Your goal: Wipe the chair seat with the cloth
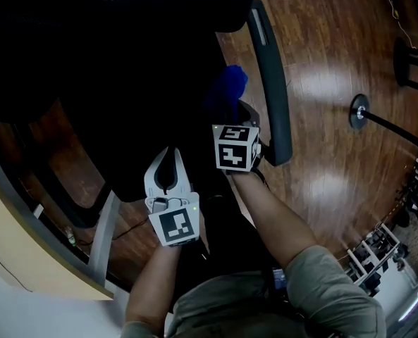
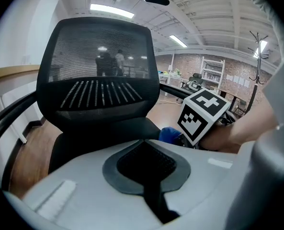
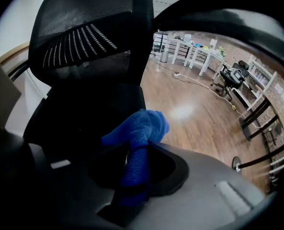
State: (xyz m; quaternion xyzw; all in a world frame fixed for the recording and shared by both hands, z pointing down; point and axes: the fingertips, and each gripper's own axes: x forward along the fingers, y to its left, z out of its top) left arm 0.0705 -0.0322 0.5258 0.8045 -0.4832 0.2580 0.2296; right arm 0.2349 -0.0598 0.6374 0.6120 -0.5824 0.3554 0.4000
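A black mesh office chair fills the view, and its dark seat (image 1: 142, 111) lies below both grippers. My right gripper (image 1: 234, 117) is shut on a bunched blue cloth (image 1: 227, 89), near the seat's right side by the armrest. In the right gripper view the cloth (image 3: 138, 128) is pinched between the jaws and bulges out past the tips, above the seat (image 3: 84, 109). My left gripper (image 1: 169, 152) hovers over the front of the seat, left of the right one. Its jaws meet at the tips (image 2: 142, 141) with nothing held. The backrest (image 2: 101, 73) stands ahead of it.
The chair's right armrest (image 1: 272, 76) runs just right of the cloth. Beyond it is shiny wooden floor (image 1: 328, 62) with a stand's round base (image 1: 359, 111). A pale curved table edge (image 1: 25, 248) lies at the left, and shelving (image 1: 378, 255) at the lower right.
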